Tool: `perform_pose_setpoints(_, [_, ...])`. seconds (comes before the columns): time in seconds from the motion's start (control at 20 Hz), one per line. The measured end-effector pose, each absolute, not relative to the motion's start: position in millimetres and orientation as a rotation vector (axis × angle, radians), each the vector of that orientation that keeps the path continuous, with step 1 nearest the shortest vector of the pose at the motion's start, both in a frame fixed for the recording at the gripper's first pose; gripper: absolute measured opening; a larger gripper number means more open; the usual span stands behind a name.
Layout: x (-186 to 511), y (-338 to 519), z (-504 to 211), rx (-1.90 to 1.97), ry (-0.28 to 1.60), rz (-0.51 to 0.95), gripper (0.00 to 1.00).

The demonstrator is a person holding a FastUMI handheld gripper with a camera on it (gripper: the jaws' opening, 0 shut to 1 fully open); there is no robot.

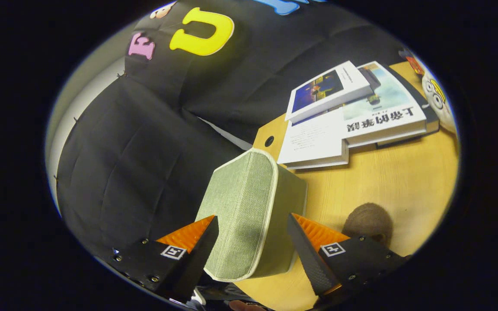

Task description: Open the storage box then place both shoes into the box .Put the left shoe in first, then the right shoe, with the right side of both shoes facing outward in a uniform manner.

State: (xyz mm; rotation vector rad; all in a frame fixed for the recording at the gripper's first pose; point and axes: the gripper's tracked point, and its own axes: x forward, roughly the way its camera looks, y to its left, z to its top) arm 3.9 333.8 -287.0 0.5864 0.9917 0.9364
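Gripper [252,229] spread wide, fingers either side of the green fabric storage box [249,207], not pressing it. Box stands at the bench [383,185] edge. Stacked books [352,116] lie beyond; a brown fuzzy object [368,222] sits beside the right finger.

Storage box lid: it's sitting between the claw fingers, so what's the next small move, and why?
Probably close the claw on the green fabric lid. The lid stands on edge between the open fingers, and neither appears to press it. The wooden table lies beyond.
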Motion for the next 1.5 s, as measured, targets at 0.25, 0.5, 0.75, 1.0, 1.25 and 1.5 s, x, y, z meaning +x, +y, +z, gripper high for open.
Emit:
perform_pose_setpoints(0.25, [-7,352,-309,0.682,1.078,0.959,0.97])
perform_pose_setpoints(0.5, [-8,360,-306,0.808,1.120,0.974,0.97])
perform_pose_setpoints(0.75, [-9,365,-299,0.916,1.128,0.962,0.64])
perform_pose_setpoints(1.0, [0,356,-280,1.015,1.137,0.982,0.18])
perform_pose_setpoints(1.25, [-15,370,-282,0.877,1.173,1.037,0.17])
perform_pose_setpoints(1.5, [-10,368,-250,0.762,1.143,1.031,0.03])
